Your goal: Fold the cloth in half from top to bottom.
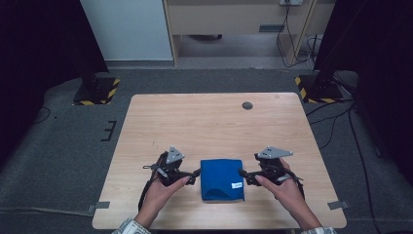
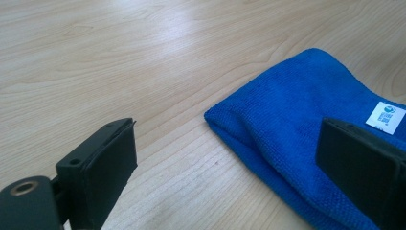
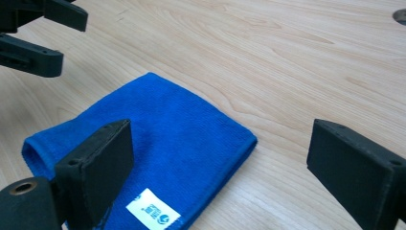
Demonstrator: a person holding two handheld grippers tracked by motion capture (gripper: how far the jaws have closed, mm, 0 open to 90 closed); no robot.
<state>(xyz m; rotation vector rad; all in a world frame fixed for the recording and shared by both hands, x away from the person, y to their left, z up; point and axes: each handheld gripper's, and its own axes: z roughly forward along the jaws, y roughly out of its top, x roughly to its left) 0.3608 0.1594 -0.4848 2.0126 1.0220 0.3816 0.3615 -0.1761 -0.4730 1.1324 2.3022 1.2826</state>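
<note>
Both the left tongs (image 1: 195, 174) and right tongs (image 1: 242, 174) gape apart, empty, flanking the folded blue cloth (image 1: 222, 179); a careless pinch could unfold it or drag it across the counter (image 1: 214, 122)

One folded blue cloth (image 1: 222, 179) lies on the counter (image 1: 214, 122), between the two grippers. One white label (image 1: 236, 185) sits on it, nearer the right gripper (image 1: 242, 173) fingers. Two grippers: the left gripper (image 1: 196, 172) too. One round dark hole (image 1: 247, 105) far beyond both.

A wooden table (image 1: 214, 122) bears a round grey grommet (image 1: 247, 105) near its far edge.
</note>
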